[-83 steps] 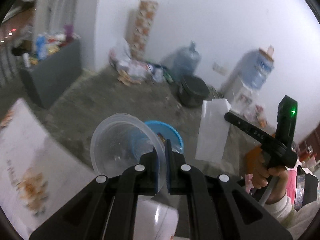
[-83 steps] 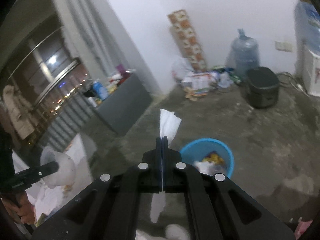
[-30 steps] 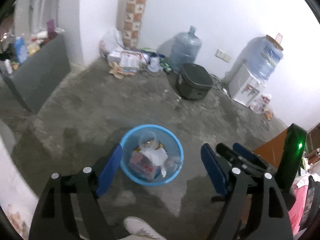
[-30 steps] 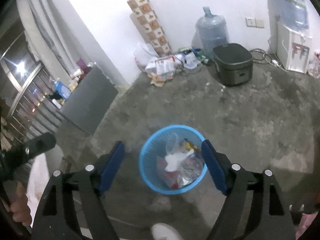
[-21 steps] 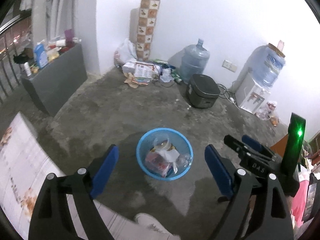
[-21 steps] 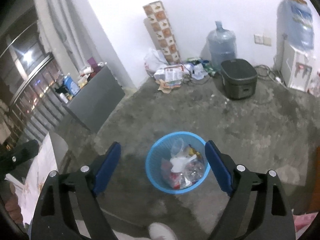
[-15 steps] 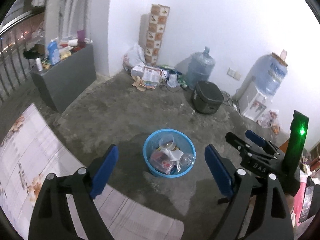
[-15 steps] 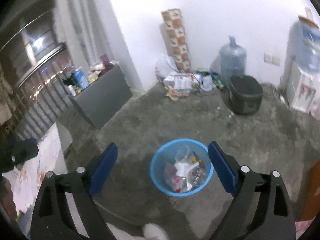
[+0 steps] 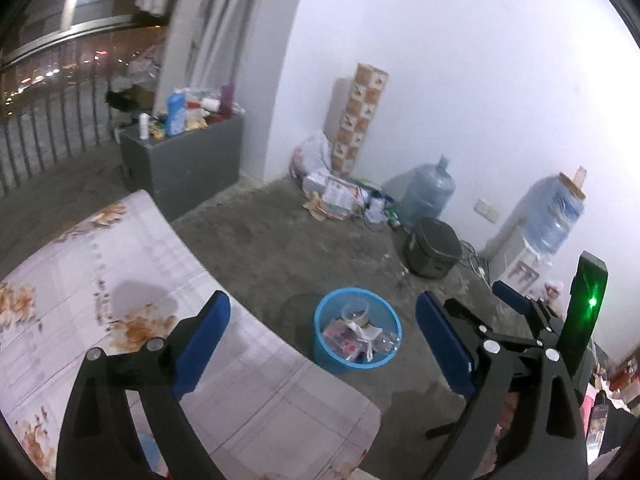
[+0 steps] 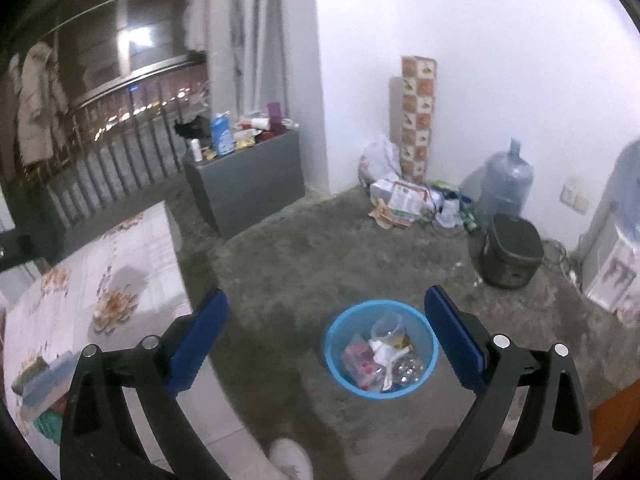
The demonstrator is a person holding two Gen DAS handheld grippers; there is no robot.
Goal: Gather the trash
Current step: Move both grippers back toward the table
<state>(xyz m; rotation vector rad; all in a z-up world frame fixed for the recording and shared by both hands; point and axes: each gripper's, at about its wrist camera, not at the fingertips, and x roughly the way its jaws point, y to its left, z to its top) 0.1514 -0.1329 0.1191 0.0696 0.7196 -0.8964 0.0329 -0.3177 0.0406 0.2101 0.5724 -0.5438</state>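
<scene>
While my left tongs (image 9: 322,344) and my right tongs (image 10: 326,340) are both opening, their blue pads stand wide apart and nothing is between them. Under my left tongs lies the table (image 9: 100,272) with its flowered cloth, and its corner reaches close to the bin. In the left view my right tongs (image 9: 508,308) appear at the right side, also spread wide, with a green light (image 9: 593,301) on the body. At the bottom of the right view I see a white shoe (image 10: 290,458) on the floor (image 10: 320,256).

The blue bin (image 10: 380,350) stands on the grey floor just beyond the table. The trash (image 10: 380,360) is inside it: a clear cup, a white tissue and some wrappers.

Farther away stands a dark cooker (image 10: 512,252), a water bottle (image 10: 504,188) beside it, and a grey cabinet (image 10: 248,184) with bottles on top. Some papers (image 10: 400,200) lie near the white wall, at the foot of a patterned box (image 10: 418,116).
</scene>
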